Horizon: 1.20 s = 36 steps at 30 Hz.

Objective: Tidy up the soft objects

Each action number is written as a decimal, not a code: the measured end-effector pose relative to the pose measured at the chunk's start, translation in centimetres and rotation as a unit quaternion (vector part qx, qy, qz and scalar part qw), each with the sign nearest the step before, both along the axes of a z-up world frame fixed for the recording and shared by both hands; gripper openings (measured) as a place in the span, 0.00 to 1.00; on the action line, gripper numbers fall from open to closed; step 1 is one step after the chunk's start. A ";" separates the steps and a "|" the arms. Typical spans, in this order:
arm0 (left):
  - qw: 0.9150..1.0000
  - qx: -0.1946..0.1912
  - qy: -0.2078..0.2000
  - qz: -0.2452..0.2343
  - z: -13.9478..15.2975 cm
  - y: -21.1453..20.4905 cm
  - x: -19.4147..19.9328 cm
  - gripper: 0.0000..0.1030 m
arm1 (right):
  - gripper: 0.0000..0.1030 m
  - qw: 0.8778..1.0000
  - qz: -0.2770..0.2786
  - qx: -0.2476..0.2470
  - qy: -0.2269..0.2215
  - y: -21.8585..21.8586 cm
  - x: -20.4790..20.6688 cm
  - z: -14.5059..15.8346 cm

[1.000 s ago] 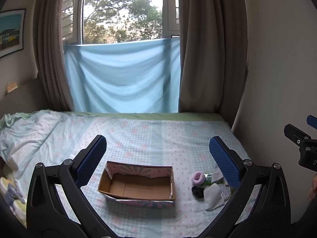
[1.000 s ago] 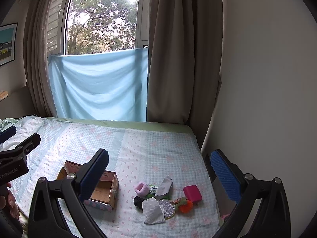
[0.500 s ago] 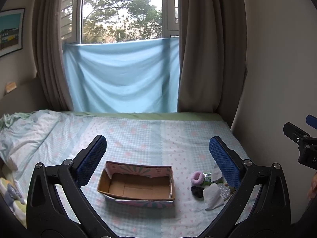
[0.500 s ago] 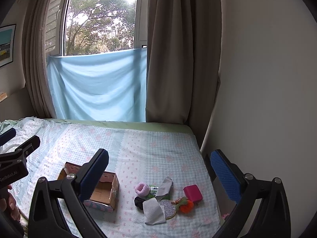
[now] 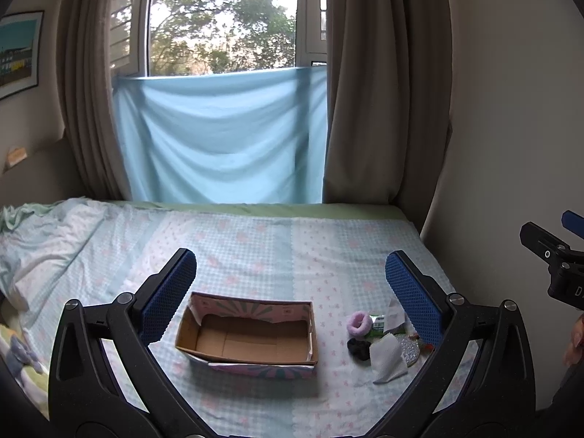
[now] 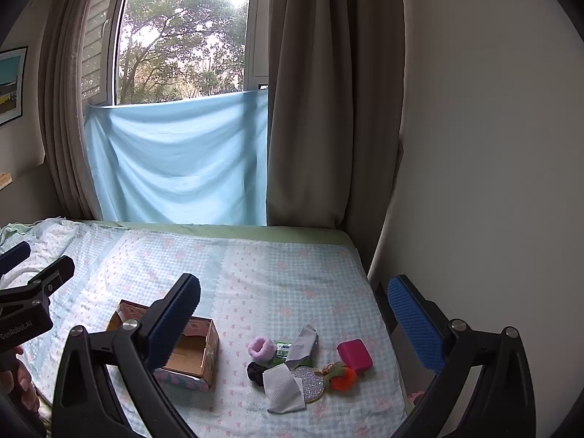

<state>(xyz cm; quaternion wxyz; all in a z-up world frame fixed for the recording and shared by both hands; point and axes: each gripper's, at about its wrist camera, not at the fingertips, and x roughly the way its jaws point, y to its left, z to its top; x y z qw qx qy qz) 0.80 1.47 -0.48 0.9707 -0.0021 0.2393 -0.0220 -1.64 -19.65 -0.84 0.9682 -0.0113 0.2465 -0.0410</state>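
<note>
Nearby, both tools, left (image 5: 290,292) and right (image 6: 294,319), gape above a rectangular cardboard box (image 5: 248,339) and fluffy pink scrunchie (image 6: 261,347).

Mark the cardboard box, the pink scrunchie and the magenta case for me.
cardboard box (image 5: 248,343): left wrist view, on its bare inner floor.
pink scrunchie (image 6: 261,347): right wrist view, on its fluffy ring.
magenta case (image 6: 354,354): right wrist view, on its top face.

Black fingers (image 5: 412,299), blue textured pads (image 6: 412,319)

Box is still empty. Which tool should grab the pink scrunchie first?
Right, probably. The right tool, open, frames the pink scrunchie; the left tool, also open, frames the box.
</note>
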 end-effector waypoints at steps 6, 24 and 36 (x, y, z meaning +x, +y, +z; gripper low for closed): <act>1.000 0.003 0.000 0.000 0.1 -0.2 -0.3 1.00 | 1.00 1.000 0.002 -0.002 0.001 0.0 0.0 0.1; 1.000 0.000 0.000 -0.005 0.4 -0.3 -0.6 1.00 | 1.00 1.000 0.008 -0.004 0.001 -0.1 0.0 0.2; 1.000 0.005 0.011 -0.007 0.2 -0.7 0.1 1.00 | 1.00 1.000 0.012 -0.002 0.000 -0.2 0.0 0.2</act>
